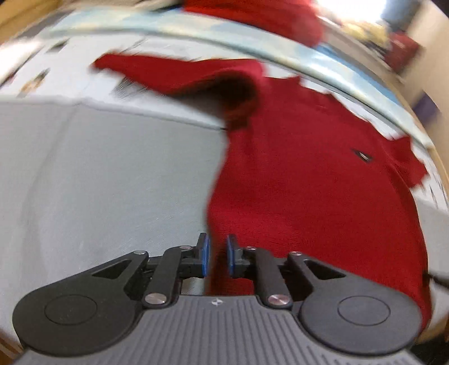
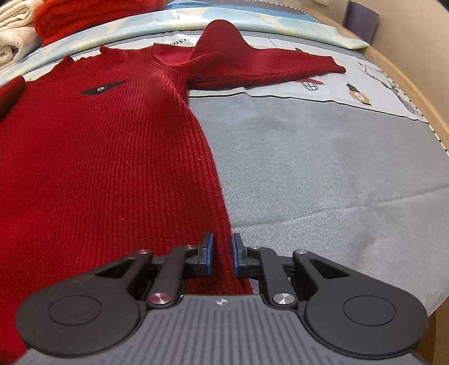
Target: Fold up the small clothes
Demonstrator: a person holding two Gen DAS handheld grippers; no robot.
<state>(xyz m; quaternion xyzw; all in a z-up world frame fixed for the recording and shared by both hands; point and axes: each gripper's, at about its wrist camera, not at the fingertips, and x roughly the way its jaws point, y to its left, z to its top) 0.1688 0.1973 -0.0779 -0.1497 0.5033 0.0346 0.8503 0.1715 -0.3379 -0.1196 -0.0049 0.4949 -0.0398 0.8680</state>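
red sweater [image 2: 106,157] flat on grey mat [image 2: 322,168], right gripper [image 2: 223,257] fingers astride its edge

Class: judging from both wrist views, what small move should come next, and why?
Probably close both grippers: the left gripper and right gripper each straddle a side edge of the flat red sweater, fingers apart, nothing pinched yet.

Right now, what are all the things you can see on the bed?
Sweater: one, dark red, spread flat on the bed cover.
Badge: one, black, on the sweater's chest.
Bed cover: one, grey with a pale printed border, under the sweater.
Folded red knit: one, far edge, beside the cream fabric.
Cream fabric: one, far left corner.
Left gripper: black, blue pads, at the sweater's side edge.
Right gripper: black, blue pads, astride the other side edge.
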